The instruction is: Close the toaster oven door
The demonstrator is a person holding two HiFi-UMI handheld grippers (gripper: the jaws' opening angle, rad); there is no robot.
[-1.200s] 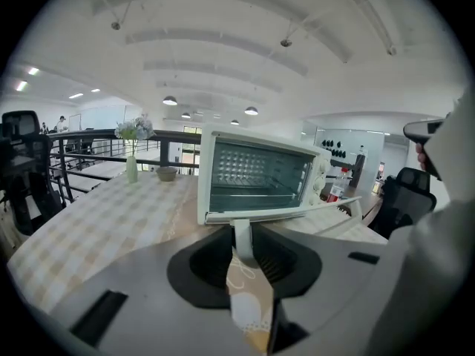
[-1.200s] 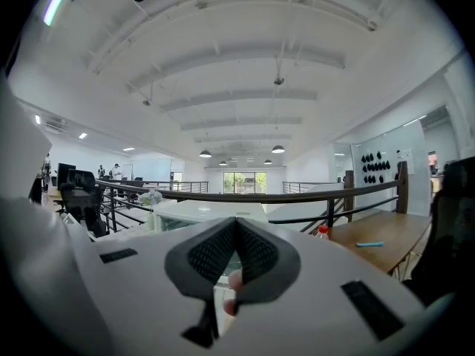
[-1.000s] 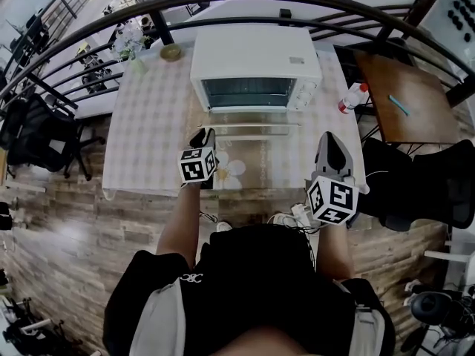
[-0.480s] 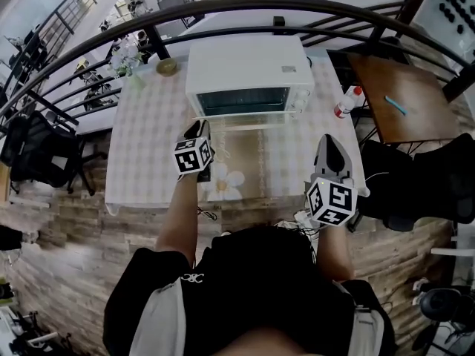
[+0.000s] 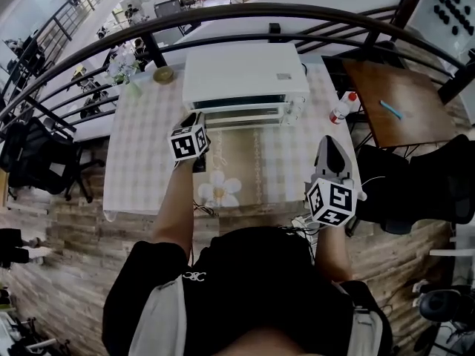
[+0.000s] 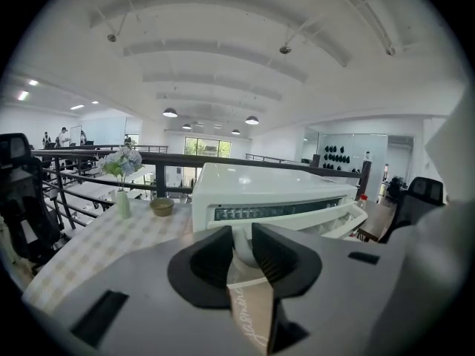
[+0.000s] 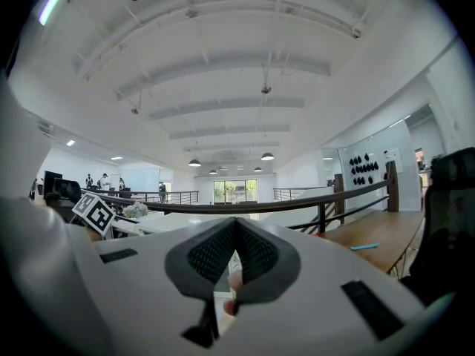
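Note:
The white toaster oven stands at the back of the checked table. Its door is tilted up, almost against the front, with a narrow gap showing. My left gripper is at the left end of the door handle. In the left gripper view the jaws of that left gripper are shut on the white handle, with the oven right behind. My right gripper hangs shut over the table's right front, holding nothing; the right gripper view shows its gripper with pads touching.
A red-capped bottle stands right of the oven. A flower vase and a small bowl sit at the back left. A curved railing runs behind. A wooden side table and a black chair are to the right.
The oven door has swung up from lying flat open to nearly closed. My left gripper moved forward and up with the handle. The right gripper has stayed put.

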